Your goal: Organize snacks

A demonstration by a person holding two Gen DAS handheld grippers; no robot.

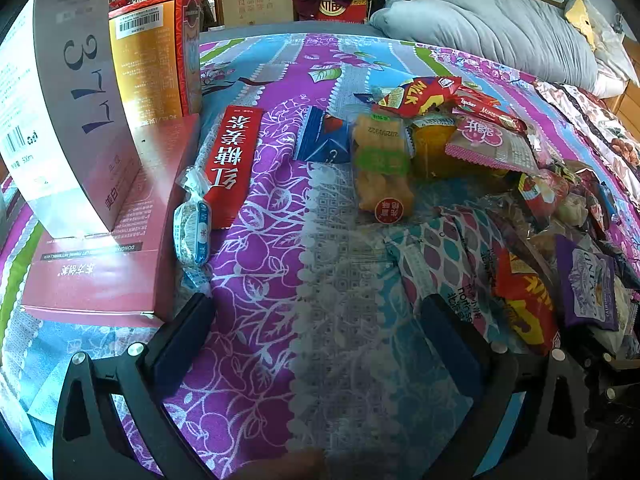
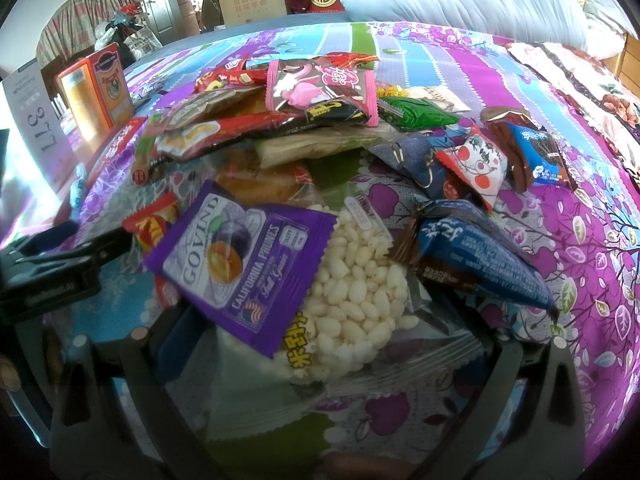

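A heap of snack packets (image 1: pixel 460 140) lies on the purple flowered bedspread, ahead and to the right of my left gripper (image 1: pixel 316 320). That gripper is open over bare cloth with nothing between its fingers. A red tea box (image 1: pixel 232 164) and a small white-blue packet (image 1: pixel 192 228) lie ahead on its left. My right gripper (image 2: pixel 340 332) is open, its fingers on either side of a clear puffed rice cake packet (image 2: pixel 356 292). A purple prunes packet (image 2: pixel 240 268) rests on top of the rice cake. A blue packet (image 2: pixel 480 264) lies to the right.
A flat pink box (image 1: pixel 120 260) carries a tall white box (image 1: pixel 68 120), with an orange box (image 1: pixel 152 60) behind them. A grey-blue quilt (image 1: pixel 500 28) is bunched at the far right. The left gripper body (image 2: pixel 60 264) shows in the right wrist view.
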